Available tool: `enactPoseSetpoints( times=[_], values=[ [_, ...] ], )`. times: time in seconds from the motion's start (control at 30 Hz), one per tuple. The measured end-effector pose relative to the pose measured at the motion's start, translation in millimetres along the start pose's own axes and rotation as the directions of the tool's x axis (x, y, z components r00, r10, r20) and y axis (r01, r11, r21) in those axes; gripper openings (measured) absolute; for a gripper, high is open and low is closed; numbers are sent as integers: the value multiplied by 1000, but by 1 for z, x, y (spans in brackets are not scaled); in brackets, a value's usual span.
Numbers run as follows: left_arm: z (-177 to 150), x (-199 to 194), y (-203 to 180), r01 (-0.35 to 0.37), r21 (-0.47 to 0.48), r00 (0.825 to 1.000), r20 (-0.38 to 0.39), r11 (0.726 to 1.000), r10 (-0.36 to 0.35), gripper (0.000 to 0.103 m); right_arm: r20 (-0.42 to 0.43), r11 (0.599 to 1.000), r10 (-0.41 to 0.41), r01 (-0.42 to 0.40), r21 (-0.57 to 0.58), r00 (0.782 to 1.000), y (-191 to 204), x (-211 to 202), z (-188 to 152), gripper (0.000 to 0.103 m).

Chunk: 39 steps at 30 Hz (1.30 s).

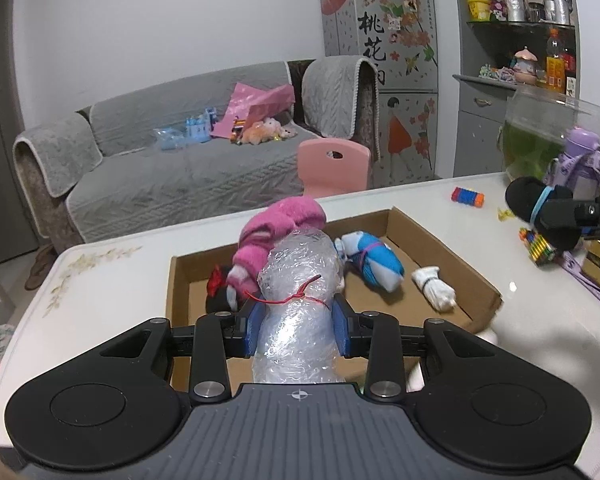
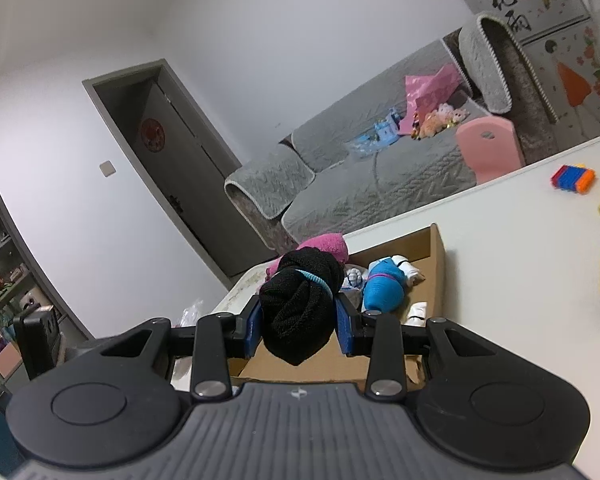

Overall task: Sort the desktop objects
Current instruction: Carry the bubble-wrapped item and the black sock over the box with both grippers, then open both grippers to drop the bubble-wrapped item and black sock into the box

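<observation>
Left wrist view: the left gripper (image 1: 298, 322) has its blue pads pressed against both sides of a plastic bundle (image 1: 298, 300), a roll of clear crinkled film tied round with a red string. The bundle stands up between the jaws, held in the air over the near edge of the box (image 1: 440, 236), a shallow cardboard tray lying on the white table (image 1: 112, 280). Inside the box lie a pink roll (image 1: 276, 232), a blue roll (image 1: 374, 260), a white roll (image 1: 436, 290) and a dark bundle with a red bit (image 1: 216, 284) (partly hidden behind the plastic). At the right edge of this view the right gripper's load shows, a black roll (image 1: 526, 198) with a blue band.

In the right wrist view, the right gripper (image 2: 300, 320) is clamped narrowly on that black roll (image 2: 302, 304), its pads squeezing the knitted fabric from both sides. The roll hangs above the box (image 2: 436, 264), near its front corner, with the blue roll (image 2: 382, 288) and pink roll (image 2: 328, 246) beyond it.

Farther out on the table lie a coloured block toy (image 1: 467, 197), a small yellow scrap (image 1: 504, 214) and a stack of coloured sticks (image 1: 538, 246). A purple bottle (image 1: 584, 160) and a fishbowl (image 1: 540, 128) of green water stand at the far right. Beyond the table are a pink chair (image 1: 334, 164) and a grey sofa (image 1: 172, 176) with toys on it.
</observation>
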State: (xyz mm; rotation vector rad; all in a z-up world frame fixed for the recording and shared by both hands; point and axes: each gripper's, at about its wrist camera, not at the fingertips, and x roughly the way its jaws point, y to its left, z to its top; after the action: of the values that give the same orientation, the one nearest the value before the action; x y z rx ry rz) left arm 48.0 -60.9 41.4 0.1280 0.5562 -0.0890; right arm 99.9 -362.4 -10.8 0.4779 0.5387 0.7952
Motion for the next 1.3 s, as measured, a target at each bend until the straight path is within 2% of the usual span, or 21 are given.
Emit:
enactPoseSetpoints(
  times=[0.13,0.27,0.43,0.67,0.87,1.1,1.3],
  values=[
    [10,28,2,54,-31,998,-24,998,-55,43,-30,1000,-7,7,-6,1000,1,20,4,34],
    [17,49,-12,106,-13,994,-21,994,-106,43,-50,1000,-15,14,-13,999,0,38,8,34],
    [22,70,-24,137,-20,990,-26,990,-138,43,-57,1000,-23,23,0,998,-7,53,11,34],
    [21,88,-37,156,19,987,-45,988,-155,43,-81,999,-13,17,45,997,-23,61,12,34],
    [16,100,-39,154,37,986,-69,987,-151,43,-110,999,-33,38,39,993,-22,69,11,34],
    [9,115,-43,151,65,984,-102,986,-144,43,-89,995,-90,93,22,992,-23,72,16,34],
    [6,128,-45,151,66,981,-134,986,-141,43,-92,985,-171,171,2,981,-29,78,16,34]
  ],
)
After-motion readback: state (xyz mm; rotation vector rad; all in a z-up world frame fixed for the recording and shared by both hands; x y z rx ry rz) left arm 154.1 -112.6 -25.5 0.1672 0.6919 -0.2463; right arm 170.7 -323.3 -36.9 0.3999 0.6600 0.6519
